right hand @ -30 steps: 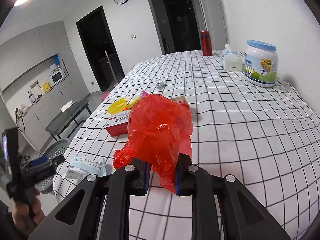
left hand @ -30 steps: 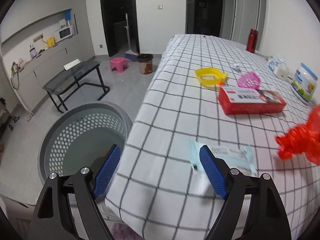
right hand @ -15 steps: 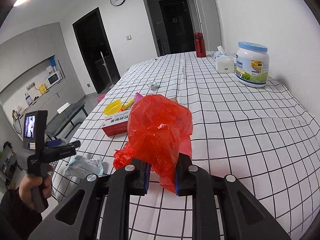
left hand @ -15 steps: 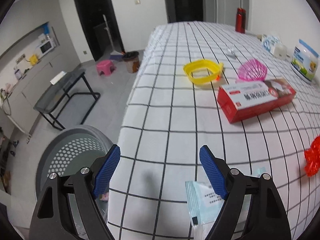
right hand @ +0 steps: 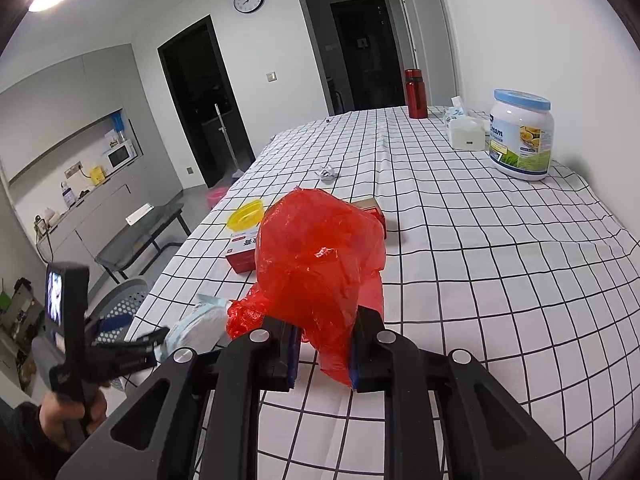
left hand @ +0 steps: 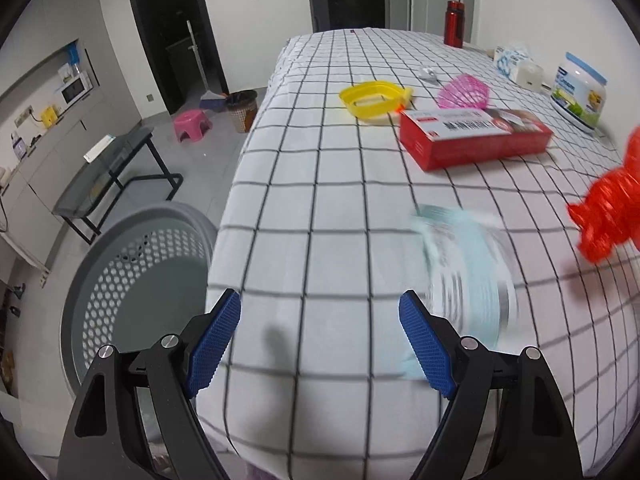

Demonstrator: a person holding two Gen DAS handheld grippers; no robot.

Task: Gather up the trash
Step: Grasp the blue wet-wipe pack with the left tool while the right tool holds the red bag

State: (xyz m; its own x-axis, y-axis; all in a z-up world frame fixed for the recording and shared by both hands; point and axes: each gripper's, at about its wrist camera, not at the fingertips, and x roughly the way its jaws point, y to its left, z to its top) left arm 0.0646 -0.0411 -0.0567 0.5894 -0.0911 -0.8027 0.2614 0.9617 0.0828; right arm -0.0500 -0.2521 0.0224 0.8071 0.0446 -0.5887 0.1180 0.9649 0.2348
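Observation:
My right gripper (right hand: 322, 356) is shut on a crumpled red plastic bag (right hand: 320, 256) and holds it above the checked tablecloth; the bag also shows at the right edge of the left wrist view (left hand: 608, 208). My left gripper (left hand: 320, 340) is open and empty over the table's near-left corner. A light blue wipes packet (left hand: 466, 276), blurred, lies on the cloth just ahead of its right finger; it also shows in the right wrist view (right hand: 196, 324). A grey perforated basket (left hand: 132, 280) stands on the floor left of the table.
On the table are a red box (left hand: 472, 136), a yellow lid (left hand: 372, 98), a pink mesh basket (left hand: 464, 92), a white crumpled scrap (right hand: 327, 171), a cream jar (right hand: 520, 134), a tissue pack (right hand: 464, 128) and a red bottle (right hand: 415, 94). A glass side table (left hand: 108, 172) stands left.
My left gripper has swung over the table corner near the basket, still open, and the blue packet now lies ahead of its right finger. My right gripper still holds the red bag.

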